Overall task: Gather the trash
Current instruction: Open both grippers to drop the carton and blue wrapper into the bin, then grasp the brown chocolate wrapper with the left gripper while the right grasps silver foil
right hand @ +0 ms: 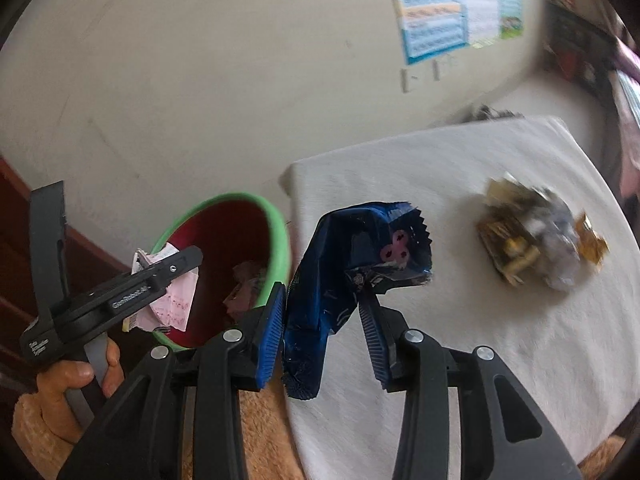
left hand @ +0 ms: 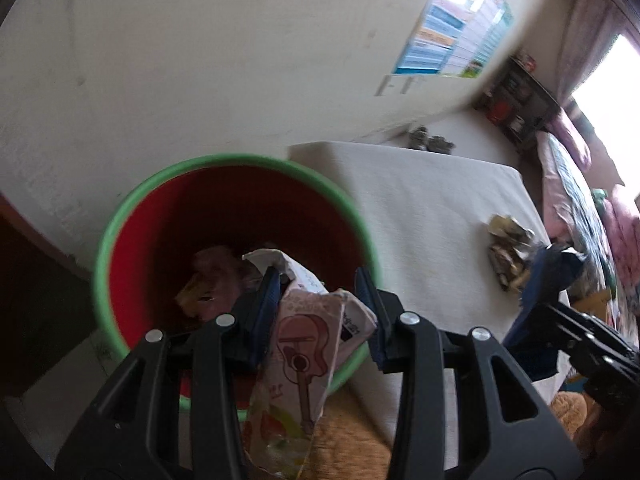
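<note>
A red bin with a green rim (left hand: 120, 224) stands left of a white-clothed table (left hand: 432, 216); it also shows in the right wrist view (right hand: 280, 240). My left gripper (left hand: 320, 292) hangs over the bin with jaws apart; a pink guitar-print wrapper (left hand: 304, 340) lies between them against the left finger. From the right wrist view the left gripper (right hand: 160, 272) still carries that wrapper (right hand: 176, 300). My right gripper (right hand: 320, 312) holds a blue foil wrapper (right hand: 320, 280) above the table edge. Crumpled gold and silver wrappers (right hand: 536, 240) lie on the table, also visible in the left wrist view (left hand: 508, 252).
Pink and yellow trash (left hand: 212, 280) lies in the bin. A pale wall with a poster (right hand: 452, 12) is behind. A tan furry surface (right hand: 264, 440) lies below the grippers. A bed with pink bedding (left hand: 580, 208) stands to the right.
</note>
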